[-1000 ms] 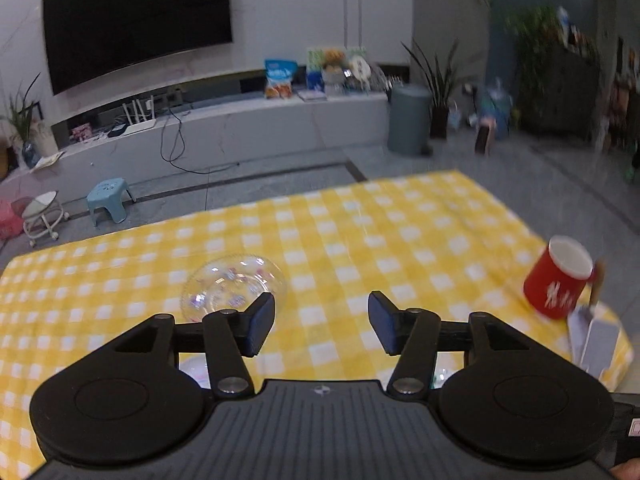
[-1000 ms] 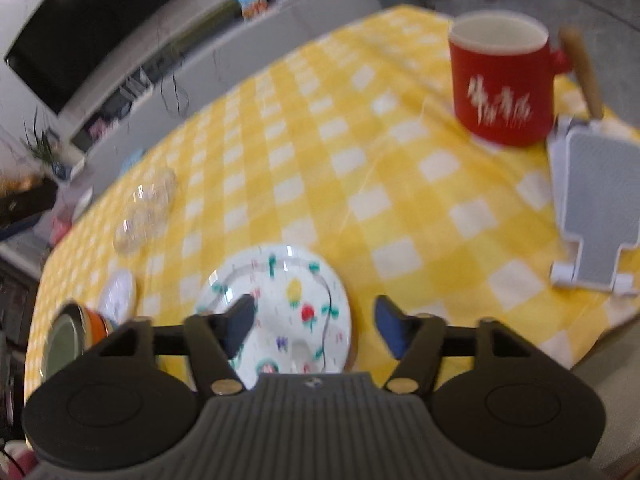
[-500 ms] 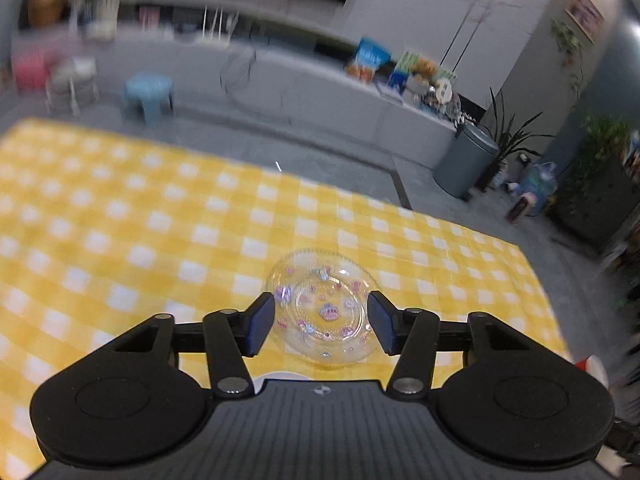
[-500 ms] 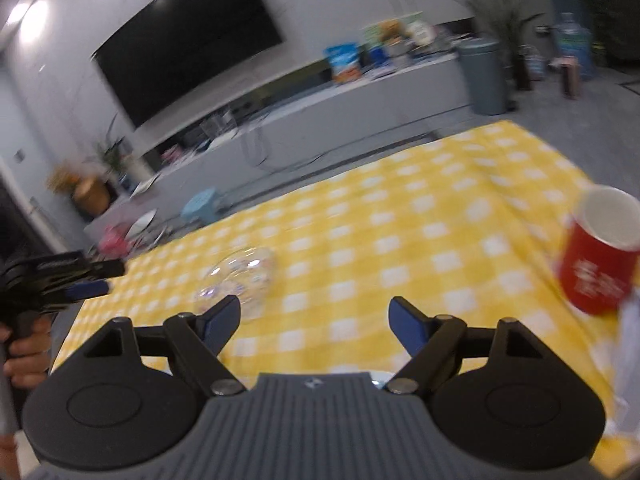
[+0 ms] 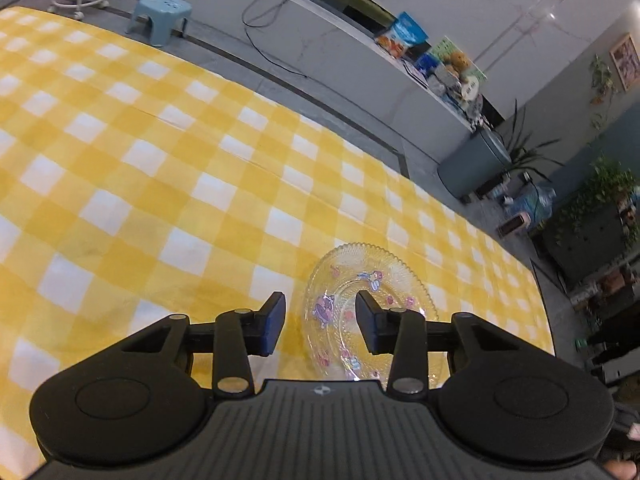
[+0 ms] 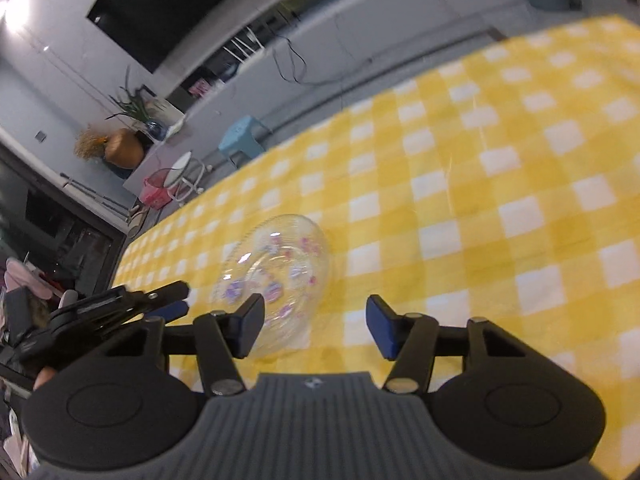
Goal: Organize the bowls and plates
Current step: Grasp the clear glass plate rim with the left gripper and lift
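Covering the whole working surface, a yellow-and-white checked tablecloth is seen spread flat, with a grey floor and a long pale low cabinet beyond its far edge. On the floor beside that edge a small light-blue plastic stool is seen.

The black two-finger left gripper is held tilted down over the cloth, its blue-padded jaws apart and closing; the left rim of a clear glass plate printed with pink and purple cartoon figures is seen between them, but the pads are not pressed on it. The plate lies flat on the cloth.

The black two-finger right gripper is likewise held apart and closing, with only bare cloth between its jaws. The plate is seen just past its left finger, near the left gripper.
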`<state>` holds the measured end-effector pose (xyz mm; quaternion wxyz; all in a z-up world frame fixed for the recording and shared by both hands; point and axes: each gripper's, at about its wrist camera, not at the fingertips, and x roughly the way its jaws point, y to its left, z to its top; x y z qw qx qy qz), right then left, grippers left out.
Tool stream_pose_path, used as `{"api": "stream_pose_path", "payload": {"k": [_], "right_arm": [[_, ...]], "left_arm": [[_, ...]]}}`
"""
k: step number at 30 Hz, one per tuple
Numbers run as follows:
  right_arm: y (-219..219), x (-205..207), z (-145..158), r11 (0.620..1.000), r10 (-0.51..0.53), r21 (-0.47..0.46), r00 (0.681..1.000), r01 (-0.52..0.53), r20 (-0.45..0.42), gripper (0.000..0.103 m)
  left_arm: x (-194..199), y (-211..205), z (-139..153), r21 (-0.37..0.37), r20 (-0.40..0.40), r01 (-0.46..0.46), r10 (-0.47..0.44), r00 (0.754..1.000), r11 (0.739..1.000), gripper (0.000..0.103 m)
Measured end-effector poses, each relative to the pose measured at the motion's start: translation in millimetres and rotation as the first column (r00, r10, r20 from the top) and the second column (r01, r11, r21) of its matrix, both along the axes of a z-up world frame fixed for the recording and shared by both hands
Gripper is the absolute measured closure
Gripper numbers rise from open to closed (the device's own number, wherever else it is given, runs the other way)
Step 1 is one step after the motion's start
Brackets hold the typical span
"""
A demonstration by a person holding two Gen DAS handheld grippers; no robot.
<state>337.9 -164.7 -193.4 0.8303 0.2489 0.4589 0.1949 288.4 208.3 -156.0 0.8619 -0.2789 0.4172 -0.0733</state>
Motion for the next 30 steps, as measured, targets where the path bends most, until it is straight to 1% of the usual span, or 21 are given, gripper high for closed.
{"api": "stream_pose_path", "payload": {"k": [2,4,5,6,7,9,10,11,12,13,15,16,17,19,21,22,23,25,28,30], "right_arm": [[0,12,-13,1.0,0.001,0.019,1.0,-0.001,-0.026,0.056],[-2,21,-23,0.998,0.005,0.063,0.999,-0.002,-0.041,0.059],[-2,25,-27,0.996,0.011,0.084,0.999,-0.008,-0.043,0.06],[-1,27,-30,0.995,0.016,0.103,0.999,-0.012,-0.04,0.061],[-1,30,-32,0.993,0.019,0.119,0.999,-0.014,-0.036,0.065],[0,33,-37,0.988,0.026,0.151,0.999,-0.021,-0.034,0.068],[1,36,-40,0.987,0.026,0.162,0.999,-0.02,-0.036,0.07],[1,39,-43,0.985,0.02,0.17,0.999,-0.013,-0.043,0.072],[7,40,-46,0.984,0.013,0.18,0.999,-0.004,-0.049,0.074],[8,41,-49,0.981,0.009,0.196,0.998,0.002,-0.054,0.078],[9,42,-53,0.974,0.007,0.226,0.998,0.006,-0.055,0.079],[11,43,-55,0.974,0.007,0.225,0.998,0.006,-0.055,0.079],[13,44,-57,0.976,0.005,0.218,0.998,0.007,-0.055,0.084],[15,45,-60,0.973,0.003,0.23,0.999,0.008,-0.049,0.085],[17,44,-62,0.972,-0.004,0.234,0.999,0.016,-0.051,0.092],[18,44,-63,0.974,-0.006,0.226,0.999,0.018,-0.051,0.098],[19,43,-64,0.976,-0.011,0.217,0.999,0.021,-0.048,0.099],[18,41,-63,0.976,-0.017,0.216,0.998,0.028,-0.054,0.1],[19,40,-61,0.975,-0.034,0.217,0.997,0.049,-0.074,0.1],[19,38,-54,0.978,-0.032,0.203,0.998,0.043,-0.059,0.1]], "left_arm": [[6,1,-10,-0.046,-0.023,0.019,-0.021,1.0,0.999,0.062],[10,3,-18,-0.094,-0.045,0.025,-0.03,0.999,0.995,0.065],[11,4,-21,-0.107,-0.05,0.026,-0.032,0.998,0.994,0.066],[12,5,-24,-0.115,-0.053,0.024,-0.03,0.998,0.993,0.069],[12,6,-27,-0.126,-0.053,0.021,-0.028,0.998,0.992,0.073],[12,8,-32,-0.163,-0.059,0.017,-0.027,0.998,0.986,0.079],[11,9,-34,-0.17,-0.064,0.007,-0.018,0.998,0.985,0.084],[12,10,-35,-0.169,-0.064,0.0,-0.011,0.998,0.986,0.086],[12,10,-37,-0.167,-0.065,-0.004,-0.007,0.998,0.986,0.091],[12,10,-39,-0.168,-0.069,-0.013,0.001,0.998,0.986,0.094],[12,11,-40,-0.182,-0.068,-0.025,0.013,0.998,0.983,0.094],[13,11,-40,-0.18,-0.068,-0.023,0.011,0.998,0.983,0.094],[13,10,-40,-0.175,-0.065,-0.02,0.008,0.998,0.984,0.094],[13,10,-40,-0.173,-0.058,-0.019,0.009,0.998,0.985,0.094],[12,10,-42,-0.185,-0.06,-0.027,0.016,0.998,0.982,0.095],[12,11,-42,-0.192,-0.063,-0.033,0.021,0.998,0.981,0.095],[13,11,-42,-0.193,-0.065,-0.035,0.023,0.998,0.981,0.096],[13,8,-40,-0.163,-0.05,-0.011,0.003,0.999,0.987,0.096],[14,5,-35,-0.149,-0.064,-0.021,0.011,0.998,0.989,0.096],[13,2,-31,-0.143,-0.053,-0.007,0.0,0.999,0.99,0.096]]}}
